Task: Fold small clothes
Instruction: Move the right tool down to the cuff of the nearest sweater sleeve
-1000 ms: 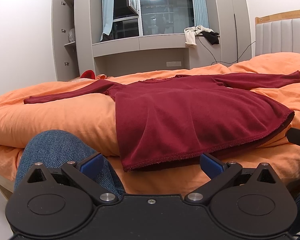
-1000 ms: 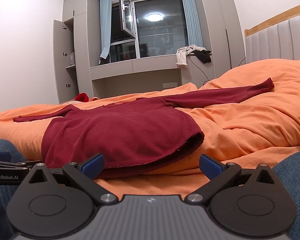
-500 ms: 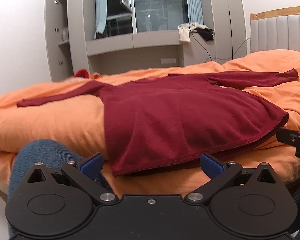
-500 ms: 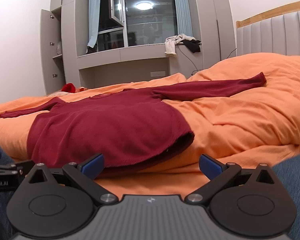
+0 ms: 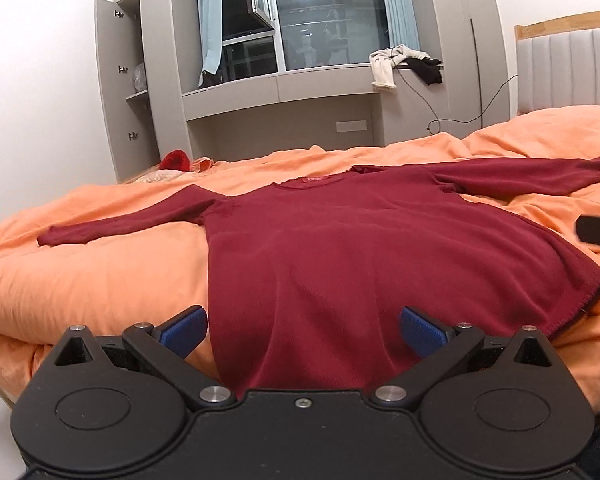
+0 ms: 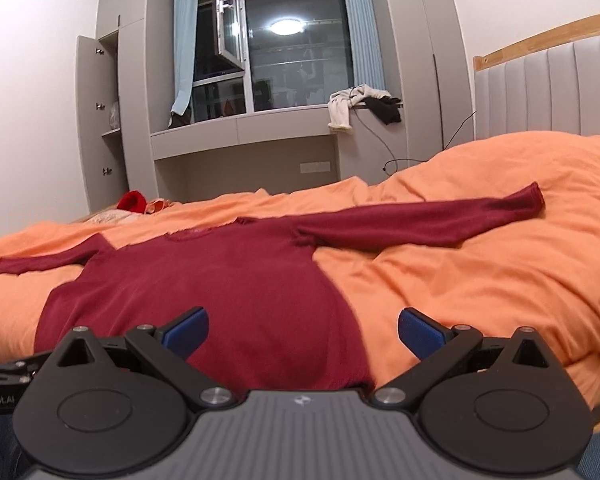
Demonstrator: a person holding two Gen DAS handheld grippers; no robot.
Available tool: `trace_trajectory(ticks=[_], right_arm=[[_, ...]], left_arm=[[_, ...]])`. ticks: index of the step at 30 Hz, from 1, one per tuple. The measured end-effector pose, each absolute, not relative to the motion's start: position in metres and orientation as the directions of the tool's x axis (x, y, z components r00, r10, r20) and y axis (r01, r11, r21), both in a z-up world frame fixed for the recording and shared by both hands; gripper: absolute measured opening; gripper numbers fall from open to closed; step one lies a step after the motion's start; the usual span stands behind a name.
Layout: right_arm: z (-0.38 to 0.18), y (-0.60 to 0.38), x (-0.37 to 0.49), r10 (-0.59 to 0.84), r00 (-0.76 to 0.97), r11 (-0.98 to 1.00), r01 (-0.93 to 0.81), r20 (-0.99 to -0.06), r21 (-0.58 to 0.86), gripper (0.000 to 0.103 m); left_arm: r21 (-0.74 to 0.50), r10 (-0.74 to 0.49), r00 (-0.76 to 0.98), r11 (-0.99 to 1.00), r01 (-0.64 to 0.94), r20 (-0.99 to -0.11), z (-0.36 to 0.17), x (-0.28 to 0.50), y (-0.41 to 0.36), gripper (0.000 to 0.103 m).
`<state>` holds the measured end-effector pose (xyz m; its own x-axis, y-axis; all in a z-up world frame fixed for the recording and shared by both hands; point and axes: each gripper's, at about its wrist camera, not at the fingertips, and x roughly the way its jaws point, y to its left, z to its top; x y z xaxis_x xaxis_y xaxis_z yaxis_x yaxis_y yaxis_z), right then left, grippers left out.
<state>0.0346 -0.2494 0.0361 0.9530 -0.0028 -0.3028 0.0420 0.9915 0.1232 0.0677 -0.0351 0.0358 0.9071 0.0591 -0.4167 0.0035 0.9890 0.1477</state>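
Note:
A dark red long-sleeved top (image 5: 340, 248) (image 6: 228, 280) lies flat on the orange bedding (image 5: 92, 272) (image 6: 480, 272), sleeves spread out to both sides, hem toward me. My left gripper (image 5: 302, 330) is open just above the hem near its left corner, nothing between the blue pads. My right gripper (image 6: 302, 330) is open above the hem's right corner, also holding nothing. The right gripper's tip (image 5: 598, 230) shows at the right edge of the left wrist view.
A padded headboard (image 6: 560, 88) stands at the right. Behind the bed are a window ledge with draped clothes (image 5: 400, 60), grey cabinets (image 5: 120, 92) and a cable (image 5: 460, 116). A red item (image 5: 176, 160) lies at the bed's far side.
Both grippers have risen and moved forward over the top's hem; the jeans-clad knees have dropped out of view. Both stay open.

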Motion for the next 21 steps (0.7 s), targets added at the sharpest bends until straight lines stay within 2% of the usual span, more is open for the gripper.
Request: trace_trajectory(ticks=[14, 18, 21], right_arm=[[0.063, -0.313, 0.122, -0.113, 0.957, 0.991, 0.126, -0.266, 0.033, 0.103], [0.061, -0.339, 0.16, -0.153, 0.956, 0.988, 0.157, -0.249, -0.003, 0.103], [0.054, -0.364, 0.187, -0.173, 0.954, 0.981, 0.188, -0.246, 0.038, 0.103]], left_arm=[[0.146, 0.051, 0.916, 0.989, 0.009, -0.399, 0.063, 0.174, -0.048, 0.103], [0.154, 0.041, 0.9, 0.988, 0.029, -0.433, 0.066, 0.226, -0.056, 0.103], [0.145, 0.043, 0.879, 0.989, 0.03, -0.475, 0.062, 0.266, -0.061, 0.103]])
